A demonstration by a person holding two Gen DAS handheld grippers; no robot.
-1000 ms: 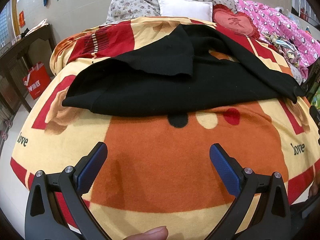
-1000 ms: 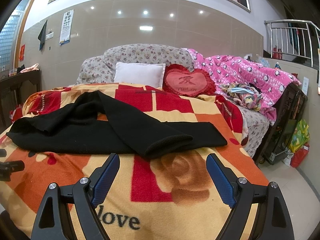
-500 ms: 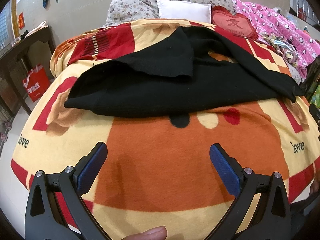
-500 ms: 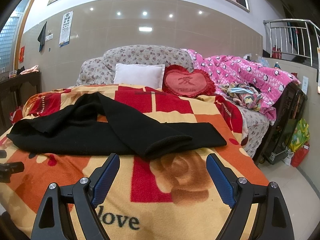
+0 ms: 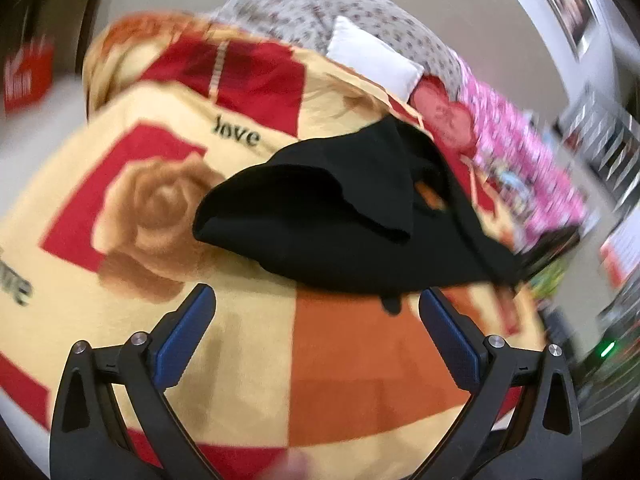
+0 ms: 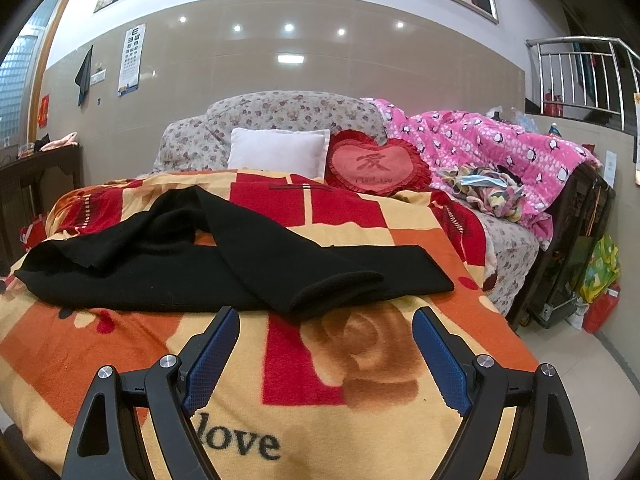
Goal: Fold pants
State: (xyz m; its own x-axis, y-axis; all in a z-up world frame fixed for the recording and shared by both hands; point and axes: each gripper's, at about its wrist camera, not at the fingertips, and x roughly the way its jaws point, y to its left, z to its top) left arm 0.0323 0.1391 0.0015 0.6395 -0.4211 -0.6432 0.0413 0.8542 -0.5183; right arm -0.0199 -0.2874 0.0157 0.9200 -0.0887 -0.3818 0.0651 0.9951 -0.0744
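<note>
Black pants [image 6: 224, 264] lie spread on the patterned blanket [image 6: 360, 360], one leg folded loosely across the other, cuffs toward the right. In the blurred left wrist view the pants [image 5: 332, 224] lie just beyond my left gripper [image 5: 316, 308], which is open and empty over the blanket's orange patch, near the waist end. My right gripper [image 6: 326, 322] is open and empty, its fingertips just short of the folded leg's cuff.
A white pillow [image 6: 278, 154] and a red heart cushion [image 6: 374, 168] sit at the back of the sofa. A pink quilt [image 6: 500, 148] with loose clothes lies at the right. A dark side table [image 6: 36, 176] stands left; bags [image 6: 600, 272] stand on the floor right.
My left gripper has swung quickly to the left and tilted, so its view is blurred and the pants sit closer. My right gripper has edged forward toward the cuff.
</note>
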